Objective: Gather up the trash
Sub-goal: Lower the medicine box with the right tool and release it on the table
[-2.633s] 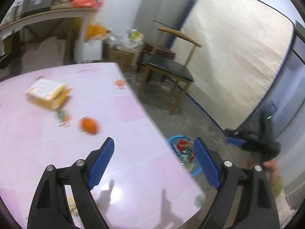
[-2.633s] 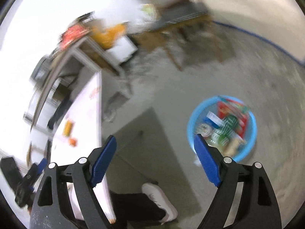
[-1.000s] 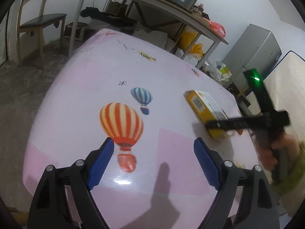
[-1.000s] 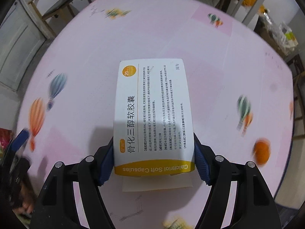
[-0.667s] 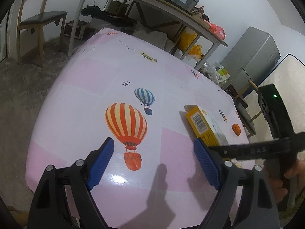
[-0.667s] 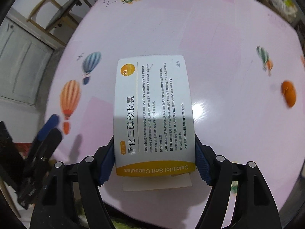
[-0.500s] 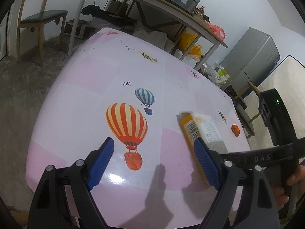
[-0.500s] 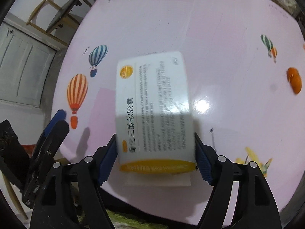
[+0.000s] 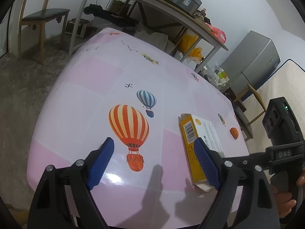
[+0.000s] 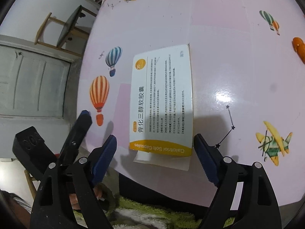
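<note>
Your right gripper (image 10: 155, 148) has just been opening; its fingers (image 10: 205, 159) stand spread, clear of the medicine box (image 10: 162, 99) lying flat near the pink desk's (image 10: 228, 66) front edge. Your left gripper (image 9: 154, 159) hovers with fingers wide, holding nothing, beside the box.
</note>
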The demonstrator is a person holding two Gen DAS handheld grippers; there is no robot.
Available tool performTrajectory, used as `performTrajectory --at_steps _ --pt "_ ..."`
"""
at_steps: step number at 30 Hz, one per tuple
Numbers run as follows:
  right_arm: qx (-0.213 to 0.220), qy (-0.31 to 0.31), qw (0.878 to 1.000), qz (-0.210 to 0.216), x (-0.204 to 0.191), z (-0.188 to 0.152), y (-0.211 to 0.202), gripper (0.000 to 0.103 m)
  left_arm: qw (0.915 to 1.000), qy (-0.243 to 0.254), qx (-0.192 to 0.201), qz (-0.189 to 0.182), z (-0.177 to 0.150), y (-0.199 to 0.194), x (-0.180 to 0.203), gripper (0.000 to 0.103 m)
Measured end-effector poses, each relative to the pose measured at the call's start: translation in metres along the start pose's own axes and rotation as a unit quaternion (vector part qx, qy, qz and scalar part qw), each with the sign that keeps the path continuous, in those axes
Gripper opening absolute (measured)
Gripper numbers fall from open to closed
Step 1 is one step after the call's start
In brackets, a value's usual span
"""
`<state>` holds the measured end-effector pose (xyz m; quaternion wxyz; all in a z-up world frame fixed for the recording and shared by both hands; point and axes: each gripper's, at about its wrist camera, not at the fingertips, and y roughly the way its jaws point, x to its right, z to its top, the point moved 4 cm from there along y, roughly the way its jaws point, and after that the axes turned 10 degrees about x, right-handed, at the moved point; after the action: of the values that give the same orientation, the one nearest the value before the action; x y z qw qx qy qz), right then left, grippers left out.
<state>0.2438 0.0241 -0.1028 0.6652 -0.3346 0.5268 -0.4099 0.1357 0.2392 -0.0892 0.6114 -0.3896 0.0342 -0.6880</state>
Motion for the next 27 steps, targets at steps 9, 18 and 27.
performTrajectory --at_steps 9,18,27 --pt "0.024 0.031 0.999 0.017 0.020 -0.007 -0.033 0.079 1.0000 0.003 0.000 0.000 0.001 0.000 0.001 0.083" --pt "0.079 0.025 0.996 0.030 0.031 -0.009 -0.058 0.079 0.9997 -0.005 0.012 -0.023 0.007 -0.007 0.000 0.083" --pt "0.172 0.006 0.985 0.004 0.077 -0.018 -0.104 0.082 0.9950 -0.004 -0.016 -0.099 -0.003 -0.002 0.029 0.085"
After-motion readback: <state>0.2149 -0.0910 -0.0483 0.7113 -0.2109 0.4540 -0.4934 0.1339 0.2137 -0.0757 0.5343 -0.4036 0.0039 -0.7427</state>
